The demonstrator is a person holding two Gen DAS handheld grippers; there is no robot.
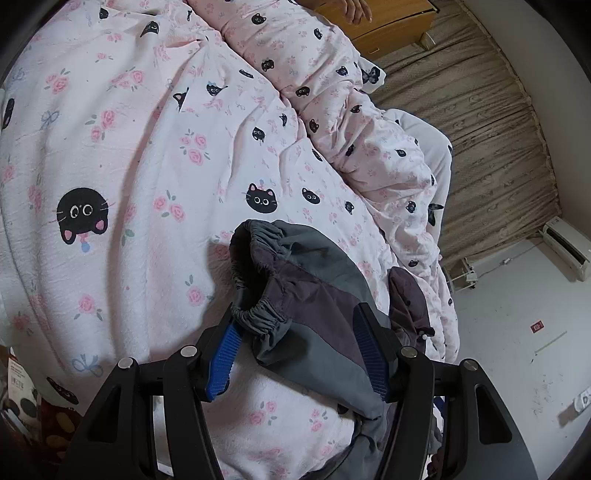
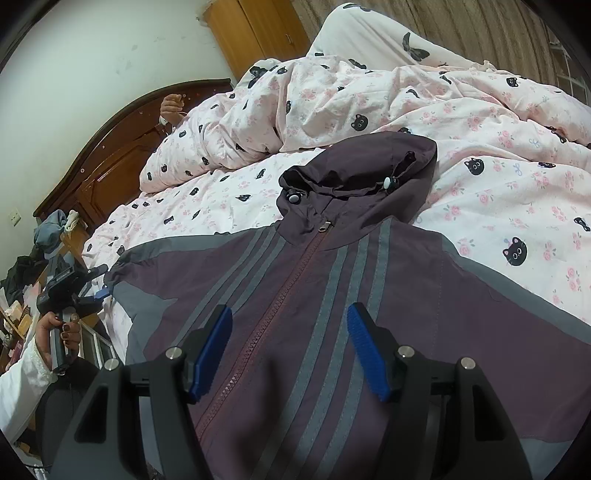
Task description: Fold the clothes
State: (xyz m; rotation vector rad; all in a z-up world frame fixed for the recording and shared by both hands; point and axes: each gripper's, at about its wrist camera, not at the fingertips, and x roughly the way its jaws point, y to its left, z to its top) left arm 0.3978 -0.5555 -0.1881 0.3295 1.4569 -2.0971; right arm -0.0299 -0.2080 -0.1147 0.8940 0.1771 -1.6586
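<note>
A purple and grey hooded jacket (image 2: 332, 295) lies front-up on the bed, zipped, hood (image 2: 362, 173) toward the far side. My right gripper (image 2: 290, 350) is open just above its chest, one finger each side of the zipper (image 2: 280, 295). In the left wrist view the jacket's sleeve (image 1: 306, 295) with its elastic cuff (image 1: 258, 314) lies between the fingers of my left gripper (image 1: 299, 332), which is open. The left gripper also shows in the right wrist view (image 2: 92, 295) at the sleeve end.
The bed has a pink cat-and-rose print sheet (image 1: 129, 166) and a bunched duvet (image 2: 332, 99) at the far side. A dark wooden headboard (image 2: 110, 158), a cluttered bedside area (image 2: 29, 280), a wooden wardrobe (image 2: 255, 29) and curtains (image 1: 480, 129) surround it.
</note>
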